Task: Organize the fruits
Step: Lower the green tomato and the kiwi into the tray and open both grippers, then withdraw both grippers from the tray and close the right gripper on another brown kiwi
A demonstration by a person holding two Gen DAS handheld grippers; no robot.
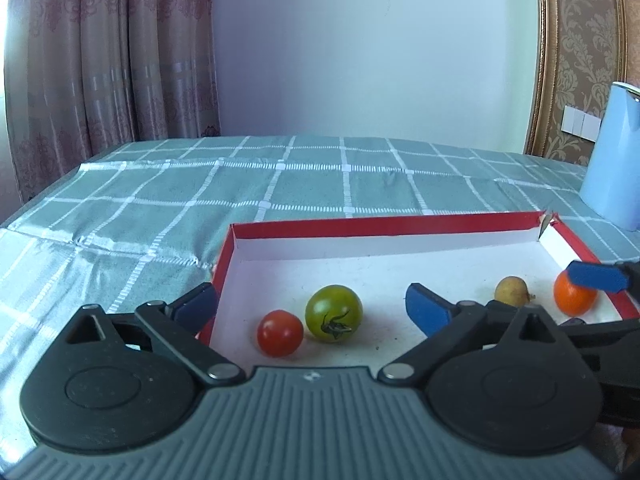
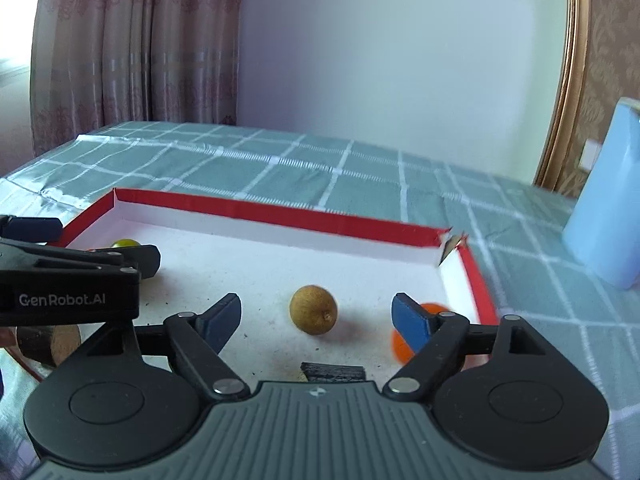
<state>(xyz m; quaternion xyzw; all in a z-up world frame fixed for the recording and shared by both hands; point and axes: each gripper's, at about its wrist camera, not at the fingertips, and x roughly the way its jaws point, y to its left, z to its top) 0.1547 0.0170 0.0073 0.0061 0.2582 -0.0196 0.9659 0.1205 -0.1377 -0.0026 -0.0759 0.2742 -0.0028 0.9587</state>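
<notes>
A shallow red-rimmed white tray [image 1: 384, 226] holds a red tomato [image 1: 280, 333], a green tomato [image 1: 334, 313], a small brown fruit [image 1: 511, 291] and an orange fruit [image 1: 574, 298]. My left gripper [image 1: 308, 298] is open low over the tray's left part, and both tomatoes lie loose between its fingers. My right gripper [image 2: 316, 312] is open too. The brown fruit [image 2: 314, 310] rests untouched between its fingers, and the orange fruit [image 2: 434, 312] is half hidden behind the right finger. The right gripper's blue finger [image 1: 596, 276] overlaps the orange fruit in the left wrist view.
The tray [image 2: 280, 216] lies on a green checked tablecloth [image 1: 280, 184]. A light blue jug [image 2: 604, 200] stands beyond the tray's right corner. A wooden slice [image 2: 48, 344] lies at the tray's near left, and a small black piece [image 2: 334, 372] sits inside the tray's near edge.
</notes>
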